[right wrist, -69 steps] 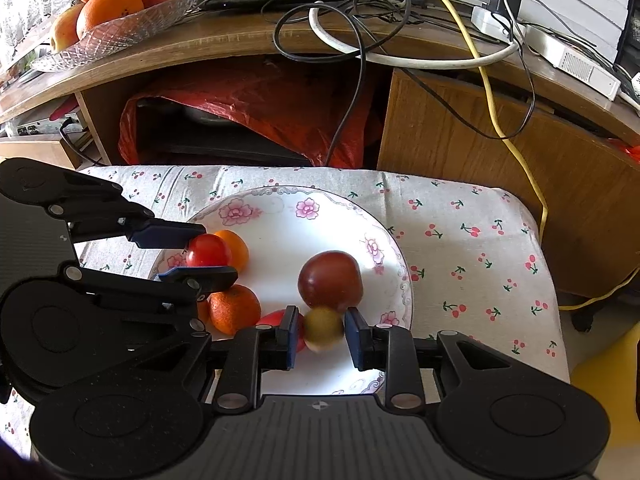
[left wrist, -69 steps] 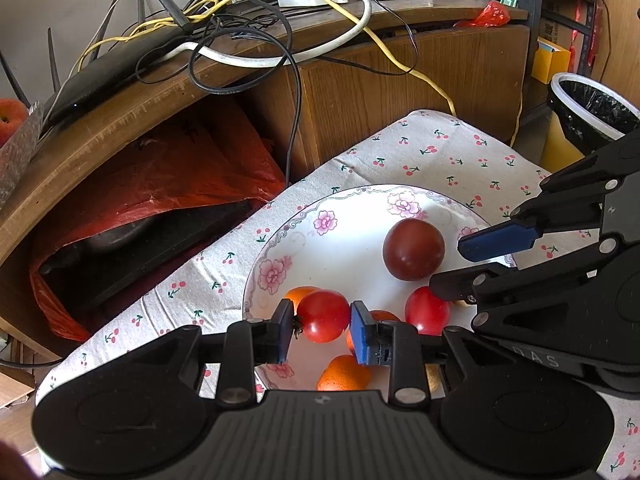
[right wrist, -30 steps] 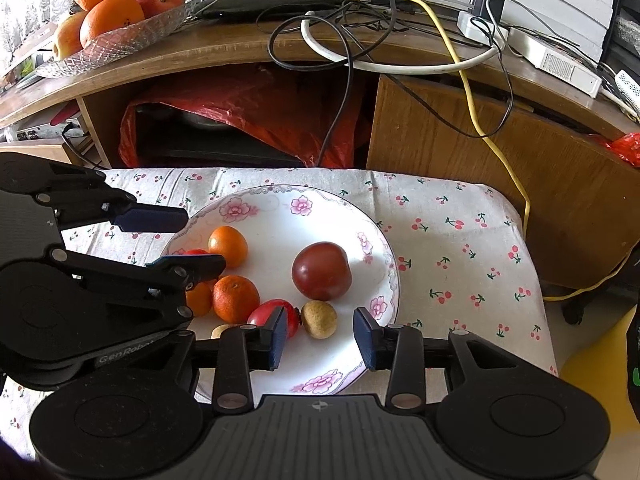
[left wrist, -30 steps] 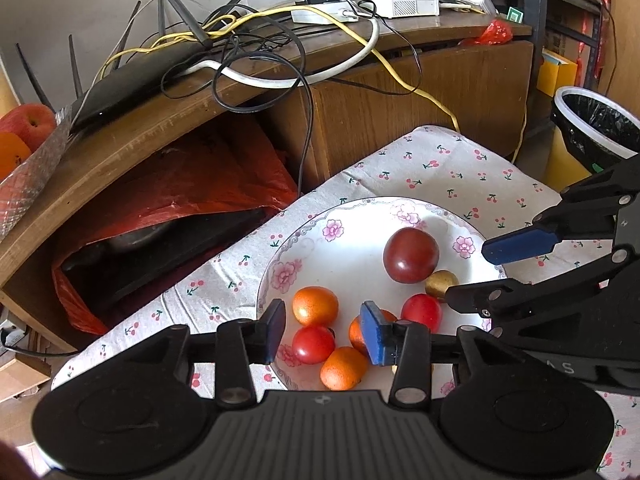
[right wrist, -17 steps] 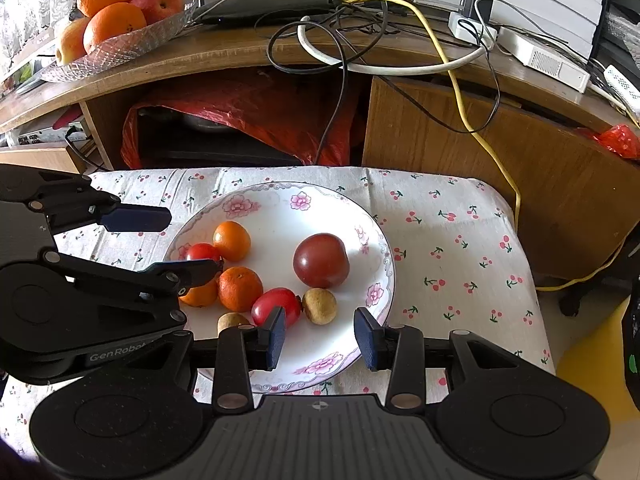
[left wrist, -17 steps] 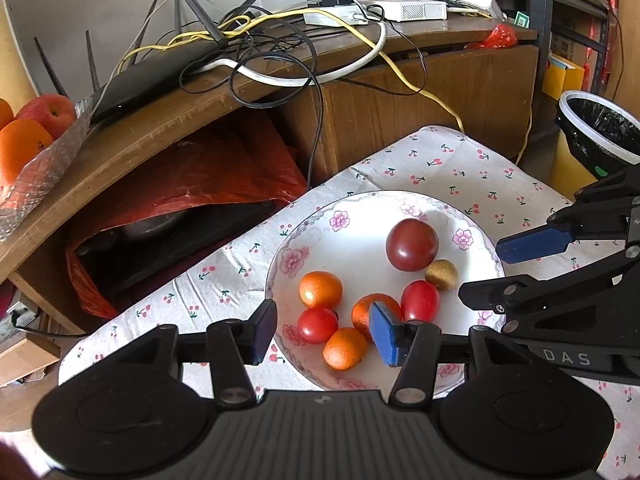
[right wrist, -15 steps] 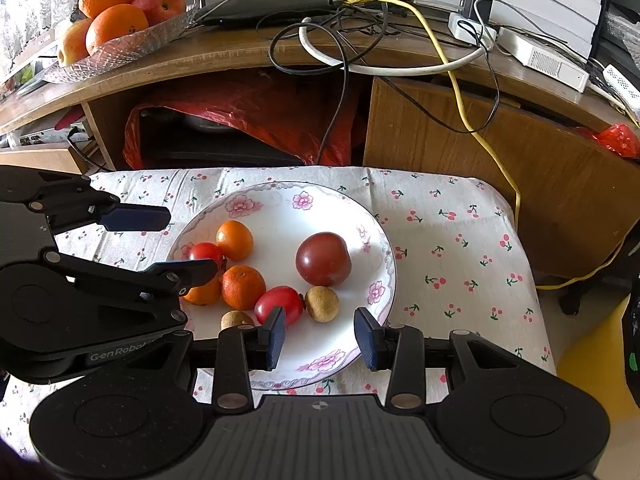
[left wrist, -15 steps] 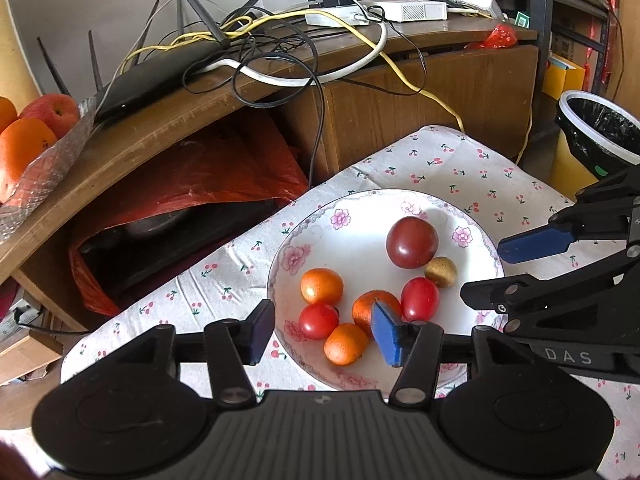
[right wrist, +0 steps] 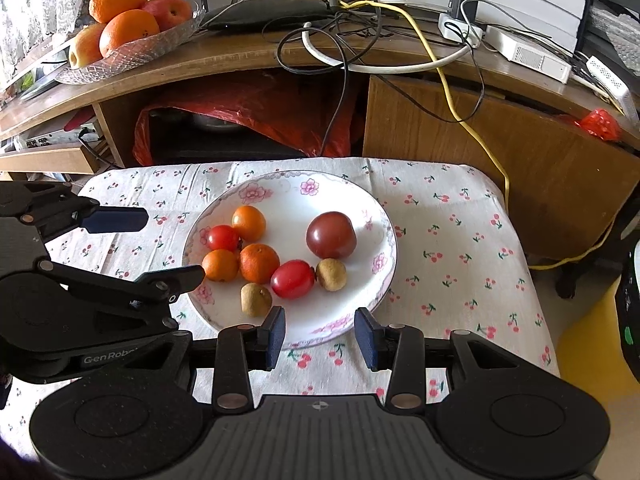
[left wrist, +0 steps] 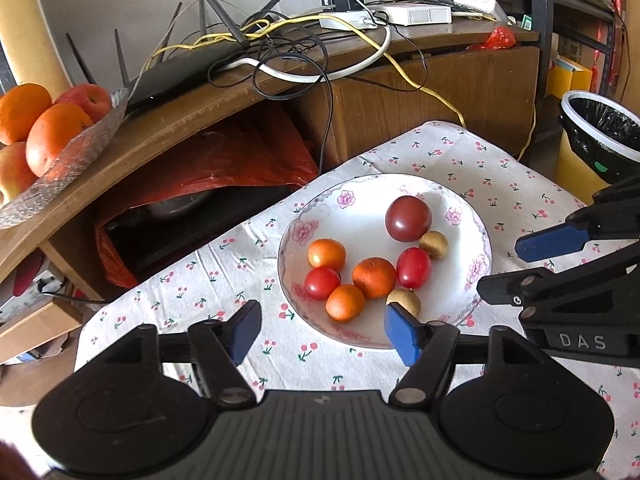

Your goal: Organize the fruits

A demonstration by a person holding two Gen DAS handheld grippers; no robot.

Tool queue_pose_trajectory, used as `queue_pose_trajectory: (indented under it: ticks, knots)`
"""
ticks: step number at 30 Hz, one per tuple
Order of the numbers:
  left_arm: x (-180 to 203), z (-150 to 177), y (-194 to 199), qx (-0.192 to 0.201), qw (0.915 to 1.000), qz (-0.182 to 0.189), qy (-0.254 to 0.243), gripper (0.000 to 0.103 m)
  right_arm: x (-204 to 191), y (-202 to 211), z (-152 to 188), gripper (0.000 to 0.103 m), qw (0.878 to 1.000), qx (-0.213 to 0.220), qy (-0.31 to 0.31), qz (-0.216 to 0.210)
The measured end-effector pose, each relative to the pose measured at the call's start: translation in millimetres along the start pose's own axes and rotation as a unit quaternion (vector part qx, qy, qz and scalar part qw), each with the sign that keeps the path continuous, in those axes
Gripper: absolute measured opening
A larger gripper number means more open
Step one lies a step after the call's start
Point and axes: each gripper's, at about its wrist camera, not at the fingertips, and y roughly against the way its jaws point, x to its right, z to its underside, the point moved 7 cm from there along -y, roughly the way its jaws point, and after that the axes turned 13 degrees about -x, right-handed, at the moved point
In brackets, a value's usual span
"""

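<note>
A white floral plate [left wrist: 360, 212] [right wrist: 288, 200] on the cherry-print cloth carries a dark red tomato [left wrist: 408, 218] [right wrist: 331, 235], two red cherry tomatoes [left wrist: 322, 283] [right wrist: 293, 279], three small oranges [left wrist: 374, 277] [right wrist: 259, 263] and two small brown fruits [left wrist: 433, 245] [right wrist: 256, 299]. My left gripper [left wrist: 324, 332] hovers short of the plate's near-left rim. Its jaws are opening, with nothing between them. My right gripper [right wrist: 321, 334] stands open and empty at the plate's near rim. Each gripper also shows in the other's view, the left gripper [right wrist: 152, 248] and the right gripper [left wrist: 516, 264].
A glass bowl [right wrist: 128, 52] of oranges and apples sits on the curved wooden desk [right wrist: 248, 54] behind, among a router and tangled cables. A red plastic bag [right wrist: 256, 108] fills the shelf below. A black-lined bin [left wrist: 600, 136] stands to the right.
Both grippers have drawn back from the plate, which now shows whole. The left jaws have spread wider. The cherry tomato and the brown fruit gripped earliest now lie on the plate.
</note>
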Motion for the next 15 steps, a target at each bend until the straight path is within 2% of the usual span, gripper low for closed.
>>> queue_pose_trajectory:
  ticks: [5, 15]
  knots:
    - [4, 9, 6, 0.003, 0.9998, -0.020, -0.003, 0.084, -5, 5, 11, 0.034, 1.000, -0.001, -0.006, -0.005]
    - [9, 26, 16, -0.002, 0.9996, -0.017, 0.023, 0.085, -6, 11, 33, 0.038, 1.000, -0.003, -0.024, -0.008]
